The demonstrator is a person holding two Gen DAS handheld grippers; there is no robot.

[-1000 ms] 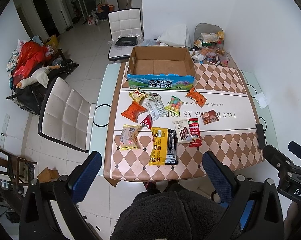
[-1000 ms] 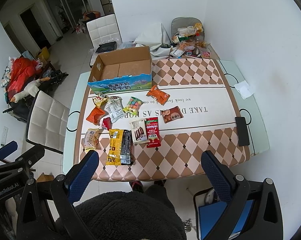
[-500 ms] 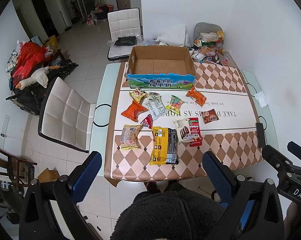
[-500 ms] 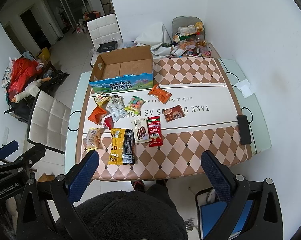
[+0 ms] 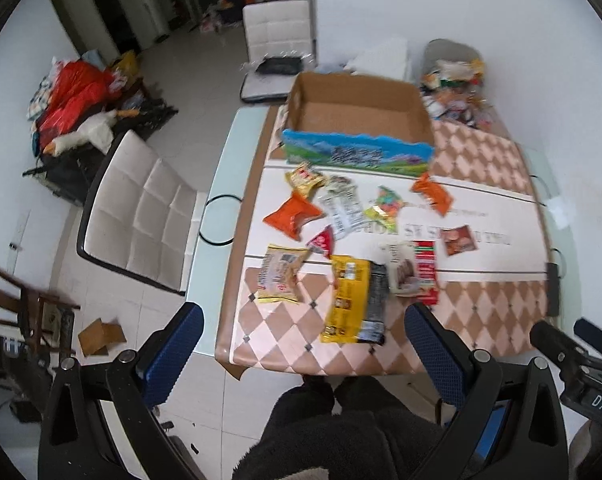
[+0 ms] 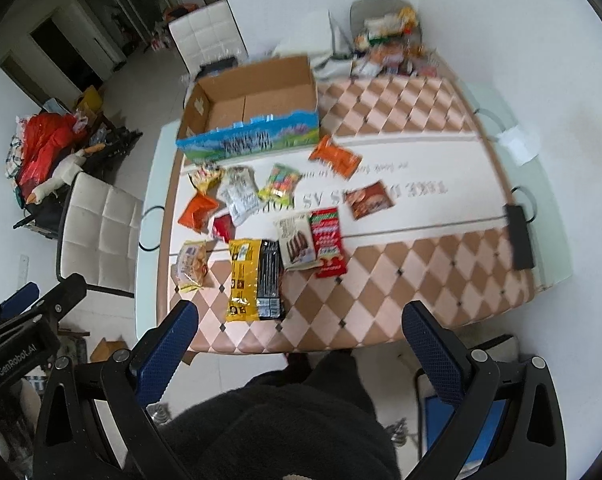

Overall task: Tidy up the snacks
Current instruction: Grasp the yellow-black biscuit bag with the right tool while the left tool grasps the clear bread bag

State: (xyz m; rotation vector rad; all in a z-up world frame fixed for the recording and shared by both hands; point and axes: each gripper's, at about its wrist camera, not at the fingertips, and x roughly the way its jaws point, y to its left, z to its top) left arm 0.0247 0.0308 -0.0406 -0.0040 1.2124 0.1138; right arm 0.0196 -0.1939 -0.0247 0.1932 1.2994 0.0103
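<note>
Several snack packets lie spread over the near half of the table [image 5: 493, 328]: a yellow and black pack [image 5: 351, 300] [image 6: 253, 276], an orange bag [image 5: 292, 216], a red pack [image 6: 328, 240] and a small brown packet [image 6: 369, 199]. An open cardboard box [image 5: 357, 120] [image 6: 253, 100] with a blue printed front stands behind them, nothing visible inside. My left gripper [image 5: 303, 354] and right gripper [image 6: 301, 352] are both open and empty, held high above the near table edge over a person's dark fleece lap.
A white chair [image 5: 137, 208] stands at the table's left and another [image 5: 279, 40] behind the box. Clutter [image 6: 389, 44] is piled at the far right corner. A black phone [image 6: 521, 240] and white paper [image 6: 519, 144] lie near the right edge.
Both grippers have come closer to the table and tilted, so the snacks and box look larger; the views are motion-blurred. No snack has moved.
</note>
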